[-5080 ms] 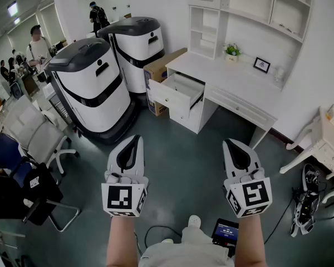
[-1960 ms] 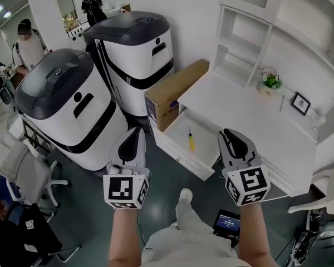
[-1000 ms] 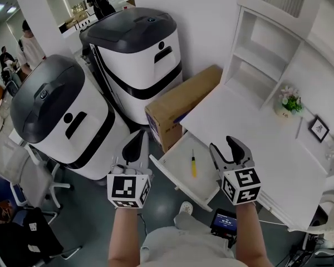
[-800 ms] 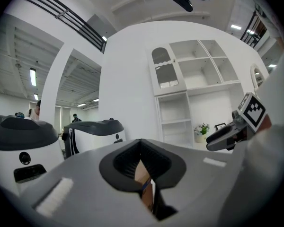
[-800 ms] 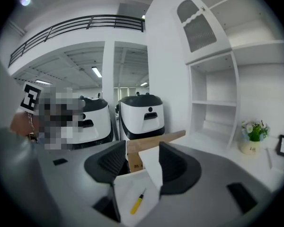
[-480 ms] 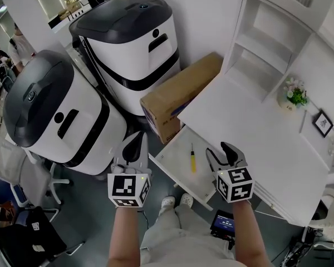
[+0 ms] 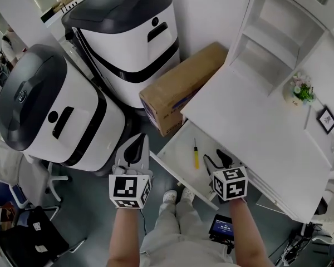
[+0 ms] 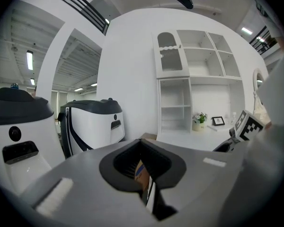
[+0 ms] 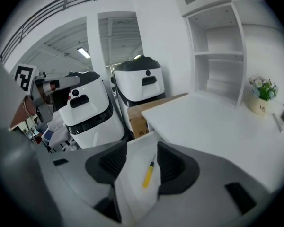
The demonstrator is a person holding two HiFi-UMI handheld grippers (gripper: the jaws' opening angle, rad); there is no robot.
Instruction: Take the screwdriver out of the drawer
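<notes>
Right gripper (image 7: 214, 159): jaws wide apart, just now closing slightly, gripping nothing. It hangs over the open drawer (image 7: 177, 159), lower centre of the head view. Its own view shows the screwdriver (image 7: 195, 156) framed in the gap between the jaws, lying below them and clear of both pads.

Left gripper (image 7: 137, 141): jaws drawn together to a thin slit, empty. It is held left of the drawer's front corner, above the dark floor.

Screwdriver: yellow handle, dark shaft, lying flat on the drawer's white bottom, shaft towards the top of the frame, just left of the right gripper.

Drawer: white, pulled out from under the white desk (image 7: 250, 115), which runs diagonally to the lower right.

Cardboard box (image 7: 181, 88): brown, between the desk's end and the machines, near the drawer's far corner.

Machines, two: white bodies, dark lids; one at upper centre (image 7: 128, 32), one at left (image 7: 50, 110).

Shelf unit (image 7: 278, 32): white, upper right, on the desk.

Potted plant (image 7: 301, 90) and small picture frame (image 7: 327, 119): right edge, on the desk.
</notes>
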